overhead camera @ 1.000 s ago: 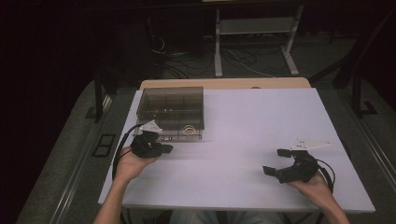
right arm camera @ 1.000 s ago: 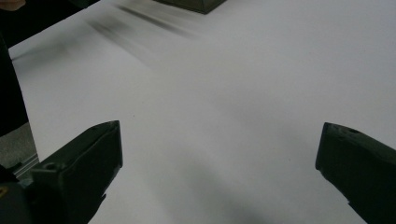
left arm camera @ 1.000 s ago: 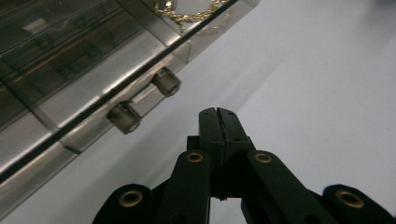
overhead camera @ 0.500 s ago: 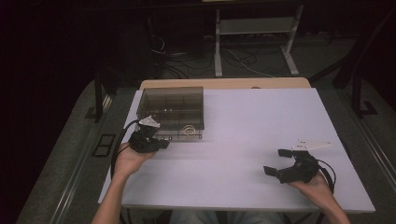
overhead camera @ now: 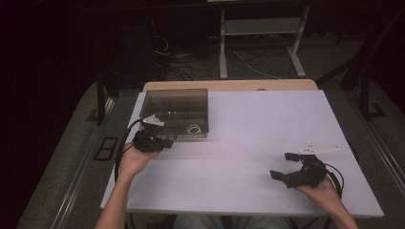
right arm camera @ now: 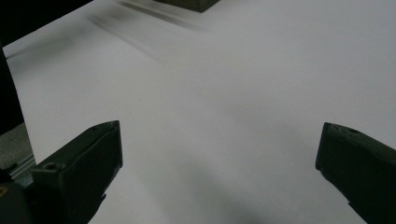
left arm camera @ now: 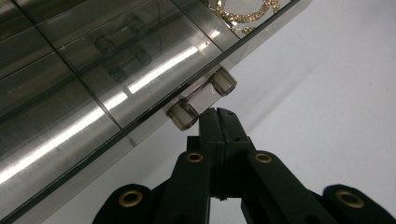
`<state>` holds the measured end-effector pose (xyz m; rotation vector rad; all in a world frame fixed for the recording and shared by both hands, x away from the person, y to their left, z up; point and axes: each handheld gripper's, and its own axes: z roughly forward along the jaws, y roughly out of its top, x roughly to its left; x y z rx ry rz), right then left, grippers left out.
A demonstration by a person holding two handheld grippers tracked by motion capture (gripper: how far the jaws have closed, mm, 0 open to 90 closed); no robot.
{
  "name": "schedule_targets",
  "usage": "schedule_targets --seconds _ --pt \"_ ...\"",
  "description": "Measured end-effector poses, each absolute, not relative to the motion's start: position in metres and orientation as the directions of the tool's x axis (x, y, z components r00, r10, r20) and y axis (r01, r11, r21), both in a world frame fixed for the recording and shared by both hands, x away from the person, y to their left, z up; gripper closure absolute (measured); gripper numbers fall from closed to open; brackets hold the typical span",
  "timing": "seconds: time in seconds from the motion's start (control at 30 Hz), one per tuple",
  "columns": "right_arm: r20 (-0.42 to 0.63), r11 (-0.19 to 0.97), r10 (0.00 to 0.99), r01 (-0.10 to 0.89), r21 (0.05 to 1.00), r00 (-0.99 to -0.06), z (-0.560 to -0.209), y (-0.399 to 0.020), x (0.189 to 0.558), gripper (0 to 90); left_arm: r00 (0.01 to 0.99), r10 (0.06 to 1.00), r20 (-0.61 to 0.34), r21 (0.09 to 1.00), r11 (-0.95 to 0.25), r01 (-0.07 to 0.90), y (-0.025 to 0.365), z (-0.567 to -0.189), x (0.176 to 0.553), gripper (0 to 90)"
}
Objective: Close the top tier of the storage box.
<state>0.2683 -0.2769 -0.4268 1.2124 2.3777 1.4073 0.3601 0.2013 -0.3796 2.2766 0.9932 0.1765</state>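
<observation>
We see a white rectangular tabletop across the middle of the high view, with a smoked transparent plastic compartment box lying flat in its upper left part. The lid of the box is down, and through it the dividers show as a grid of cells. A small gold chain lies in the cell at the lower right corner of the box; in the left gripper view its links glint at the top edge of the frame.

Our left tool sits at the lower left edge of the box in the high view, held in the left hand. In the left gripper view its two black jaws are pressed flat together with nothing between them, and their tips stand right at the small clear plastic latch that juts from the front rim of the box (whether they touch it or stop just short we cannot tell).

Our right tool lies well apart from the box, at the lower right of the high view, cradled in the right hand low over the tabletop. Its jaws are spread wide, and in the right gripper view they frame bare white tabletop, gripping nothing.
</observation>
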Motion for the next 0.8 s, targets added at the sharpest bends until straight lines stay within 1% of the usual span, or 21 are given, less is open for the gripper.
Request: schedule_targets --seconds 0.27,0.63,0.8 --pt "0.273 0.251 0.688 0.573 0.78 -0.672 -0.428 -0.276 0.268 0.1 0.692 0.708 -0.138 0.616 -0.486 0.62 0.203 -0.38 0.367 88.6" --pt "0.265 0.262 0.687 0.571 0.778 -0.676 -0.429 -0.276 0.268 0.1 0.699 0.705 -0.12 0.605 -0.506 0.615 0.199 -0.374 0.378 88.6" --pt "0.266 0.262 0.687 0.572 0.777 -0.676 -0.429 -0.275 0.268 0.0 0.691 0.711 -0.127 0.604 -0.498 0.623 0.199 -0.376 0.383 88.6"
